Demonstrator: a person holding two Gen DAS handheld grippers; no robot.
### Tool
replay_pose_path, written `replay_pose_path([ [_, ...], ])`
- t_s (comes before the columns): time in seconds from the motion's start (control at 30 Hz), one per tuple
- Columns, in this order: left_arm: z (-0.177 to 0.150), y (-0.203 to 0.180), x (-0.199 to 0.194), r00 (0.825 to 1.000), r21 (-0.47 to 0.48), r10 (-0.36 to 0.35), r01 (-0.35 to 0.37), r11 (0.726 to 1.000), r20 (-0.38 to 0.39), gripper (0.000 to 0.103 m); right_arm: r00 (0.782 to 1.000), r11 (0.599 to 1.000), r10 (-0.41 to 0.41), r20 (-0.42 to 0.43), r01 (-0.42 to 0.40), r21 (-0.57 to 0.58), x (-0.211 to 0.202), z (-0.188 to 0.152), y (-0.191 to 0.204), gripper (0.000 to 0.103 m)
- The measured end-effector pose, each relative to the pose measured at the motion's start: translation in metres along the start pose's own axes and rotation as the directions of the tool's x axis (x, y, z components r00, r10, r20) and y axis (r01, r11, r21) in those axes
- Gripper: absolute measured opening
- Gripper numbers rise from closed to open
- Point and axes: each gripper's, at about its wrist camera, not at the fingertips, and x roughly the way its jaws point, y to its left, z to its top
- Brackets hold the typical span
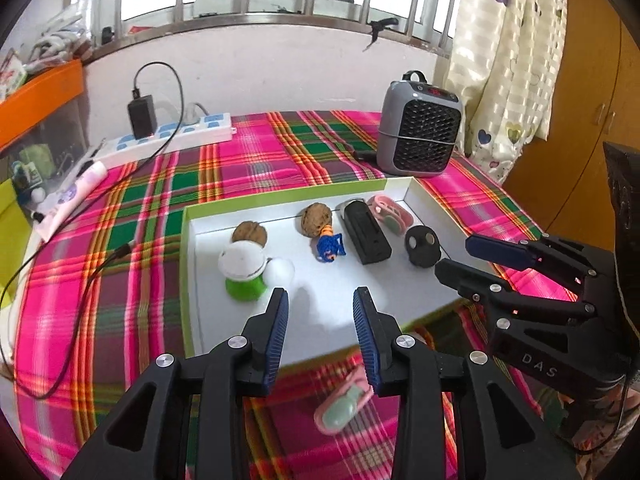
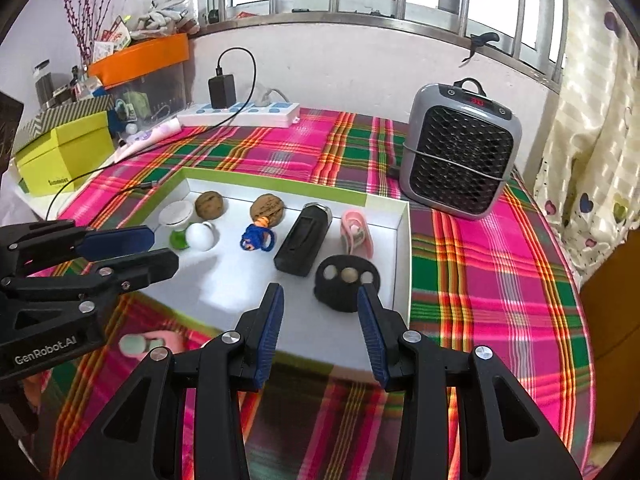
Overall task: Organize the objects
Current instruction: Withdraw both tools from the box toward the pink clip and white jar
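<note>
A white tray with a green rim (image 1: 186, 264) (image 2: 402, 240) lies on the plaid cloth. In it are two walnuts (image 1: 249, 233) (image 1: 316, 219), a green-and-white cup (image 1: 242, 270), a white ball (image 1: 281, 271), a blue toy (image 1: 330, 245), a black box (image 1: 366, 232), a pink clip (image 1: 390, 210) and a black disc (image 1: 422, 245). A second pink clip (image 1: 342, 404) (image 2: 146, 344) lies on the cloth in front of the tray. My left gripper (image 1: 320, 300) is open and empty above the tray's near edge. My right gripper (image 2: 320, 296) is open and empty, near the black disc (image 2: 345, 280).
A grey heater (image 1: 420, 136) (image 2: 460, 152) stands behind the tray at the right. A power strip with a charger (image 1: 168, 136) and its cable lie at the back left. Boxes (image 2: 64, 152) stand at the left. A curtain and wooden cupboard (image 1: 580, 100) are at the right.
</note>
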Motion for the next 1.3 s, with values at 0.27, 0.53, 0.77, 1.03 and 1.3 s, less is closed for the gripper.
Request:
replay_pose_path([
  [0.27, -0.025, 0.002, -0.022, 1.0, -0.01, -0.018, 0.018, 1.0, 0.001, 0.036, 0.999, 0.999, 0.042, 0.007, -0.043, 0.034, -0.014, -0.019, 0.005, 0.04],
  [0.53, -0.045, -0.005, -0.012, 0.998, 0.01, -0.034, 0.034, 0.999, -0.058, 0.038, 0.997, 0.995, 0.079, -0.01, -0.078, 0.063, -0.018, -0.039, 0.005, 0.04],
  [0.77, -0.047, -0.015, 0.001, 0.995, 0.049, -0.06, 0.064, 0.997, -0.081, 0.038, 0.996, 0.994, 0.086, -0.017, -0.084, 0.073, -0.019, -0.043, 0.005, 0.04],
  [1.03, -0.047, -0.015, 0.014, 0.991, 0.071, -0.075, 0.082, 0.994, -0.108, 0.038, 0.997, 0.994, 0.075, -0.028, -0.072, 0.078, -0.019, -0.042, 0.008, 0.04],
  [1.3, -0.046, -0.013, 0.02, 0.993, 0.082, -0.063, 0.072, 0.994, -0.102, 0.038, 0.997, 0.994, 0.055, -0.055, -0.049, 0.098, -0.013, -0.044, 0.011, 0.04],
])
